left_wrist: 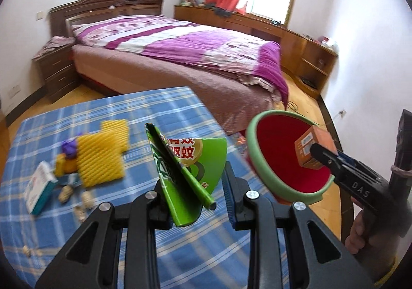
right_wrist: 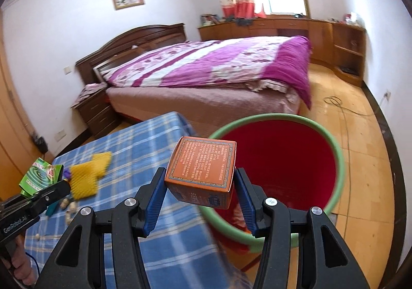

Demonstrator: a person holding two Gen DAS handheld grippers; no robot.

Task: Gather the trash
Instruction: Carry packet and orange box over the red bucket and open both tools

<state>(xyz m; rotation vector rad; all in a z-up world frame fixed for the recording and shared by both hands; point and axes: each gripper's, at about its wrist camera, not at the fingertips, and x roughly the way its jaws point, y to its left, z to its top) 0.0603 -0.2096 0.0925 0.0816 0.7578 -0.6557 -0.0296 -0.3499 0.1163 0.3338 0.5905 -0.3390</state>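
Observation:
My left gripper (left_wrist: 197, 187) holds a flattened green mosquito-coil box (left_wrist: 185, 168) above the blue plaid table (left_wrist: 159, 108); the box leans on the left finger and the right finger stands clear of it. My right gripper (right_wrist: 199, 187) is shut on an orange carton (right_wrist: 203, 173) at the rim of the red bin with a green rim (right_wrist: 283, 160). In the left wrist view the carton (left_wrist: 312, 148) hangs over the bin's mouth (left_wrist: 278, 150). Yellow foam netting (left_wrist: 100, 155), a white-and-teal box (left_wrist: 38, 191), a purple wrapper (left_wrist: 69, 147) and peanut shells (left_wrist: 85, 198) lie on the table.
The bin stands on the wooden floor at the table's right edge. A bed (left_wrist: 180, 49) with a purple quilt lies beyond the table. A nightstand (left_wrist: 56, 70) is at the left, wooden cabinets (left_wrist: 296, 39) along the far wall. A cable (right_wrist: 345, 113) runs across the floor.

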